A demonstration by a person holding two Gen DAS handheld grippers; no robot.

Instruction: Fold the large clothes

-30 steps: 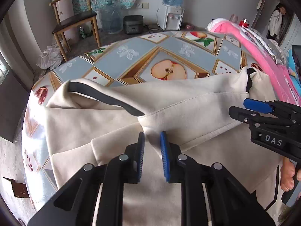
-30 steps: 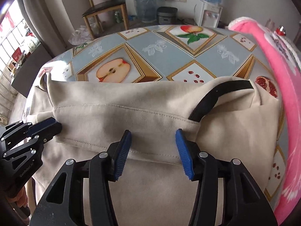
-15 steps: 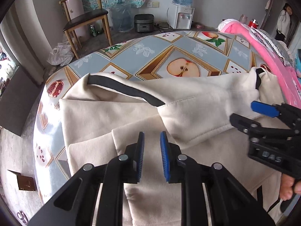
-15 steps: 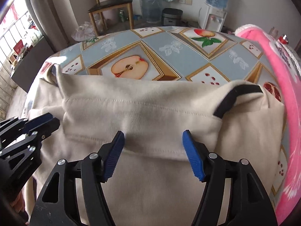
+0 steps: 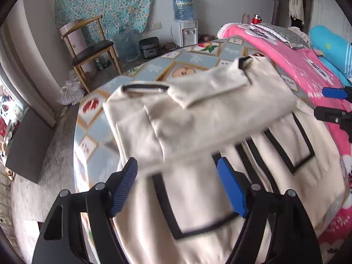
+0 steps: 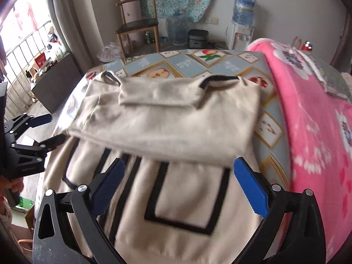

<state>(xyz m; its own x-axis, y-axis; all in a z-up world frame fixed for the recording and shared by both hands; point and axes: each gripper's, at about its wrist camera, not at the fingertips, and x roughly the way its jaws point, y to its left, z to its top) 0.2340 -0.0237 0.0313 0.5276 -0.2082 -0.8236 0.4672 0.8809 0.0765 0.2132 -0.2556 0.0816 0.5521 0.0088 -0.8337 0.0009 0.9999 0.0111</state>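
Both tools match: the left gripper [image 5: 177, 187] and right gripper [image 6: 179, 189] have matte black plastic linkage arms with triangular cut-outs and silver round pivot screws, and each finger ends in a ribbed blue pad [image 6: 250, 187]; faint lettering, unreadable, marks the left gripper's body

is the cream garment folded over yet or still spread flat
Partly folded: the cream garment's upper part lies doubled over its lower part, whose black-outlined pockets still show. Both grippers are open, clear of it.
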